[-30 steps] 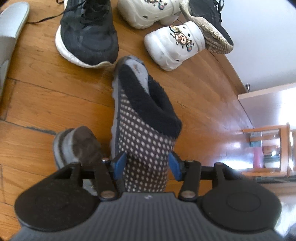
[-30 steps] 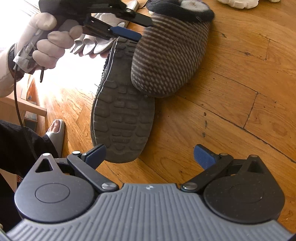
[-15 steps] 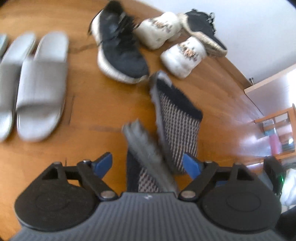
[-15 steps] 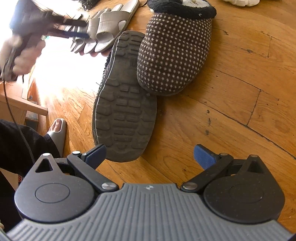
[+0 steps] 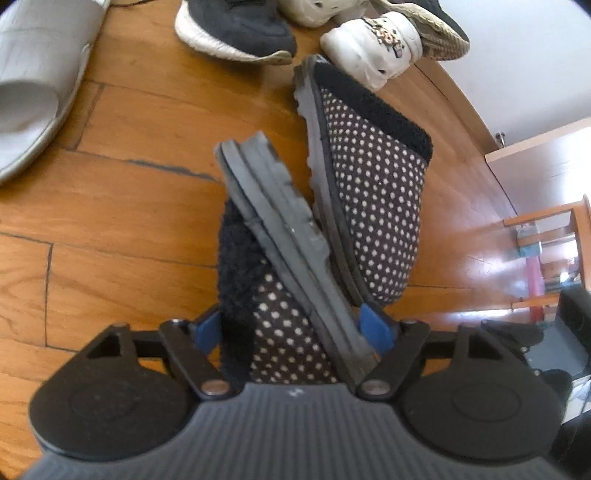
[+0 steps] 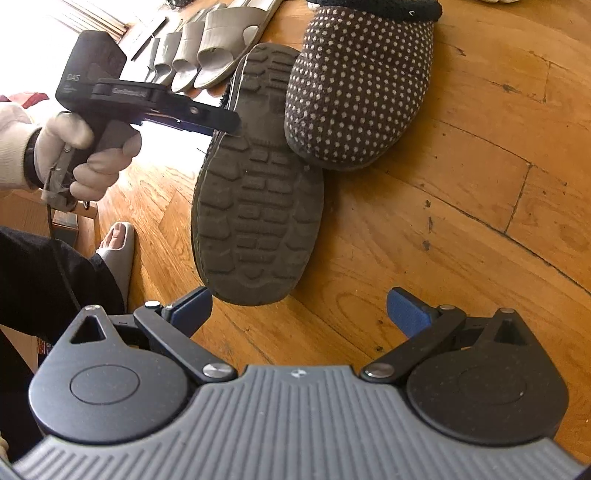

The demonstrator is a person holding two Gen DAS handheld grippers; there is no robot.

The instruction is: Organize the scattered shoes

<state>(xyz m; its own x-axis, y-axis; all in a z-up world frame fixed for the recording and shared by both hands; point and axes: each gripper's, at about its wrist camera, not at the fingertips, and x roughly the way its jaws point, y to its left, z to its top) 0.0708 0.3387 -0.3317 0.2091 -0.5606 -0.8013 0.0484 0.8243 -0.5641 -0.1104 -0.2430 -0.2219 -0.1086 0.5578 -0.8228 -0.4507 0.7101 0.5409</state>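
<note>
Two dark polka-dot slippers with black fleece lining lie on the wooden floor. One slipper [image 5: 373, 206] [image 6: 358, 85] sits upright. The other slipper [image 5: 280, 258] [image 6: 258, 192] lies on its side against it, grey sole showing. My left gripper [image 5: 291, 325] is around the tipped slipper's toe end, with the blue pads at the upper and the sole. It also shows in the right wrist view [image 6: 207, 122], at the slipper's edge. My right gripper [image 6: 299, 310] is open and empty, just in front of the tipped slipper's sole.
Grey slides [image 5: 33, 81] [image 6: 218, 48] lie in a row at the left. A black sneaker [image 5: 236, 29], white clogs [image 5: 373, 51] and a second sneaker [image 5: 432, 33] sit near the wall. The person's foot in a grey slide [image 6: 118, 243] is at the left. A wooden shelf [image 5: 546, 236] stands at the right.
My left gripper let go of the upright slipper, pulled back open, then came in around the tipped slipper's toe end. The right gripper has stayed still and open.
</note>
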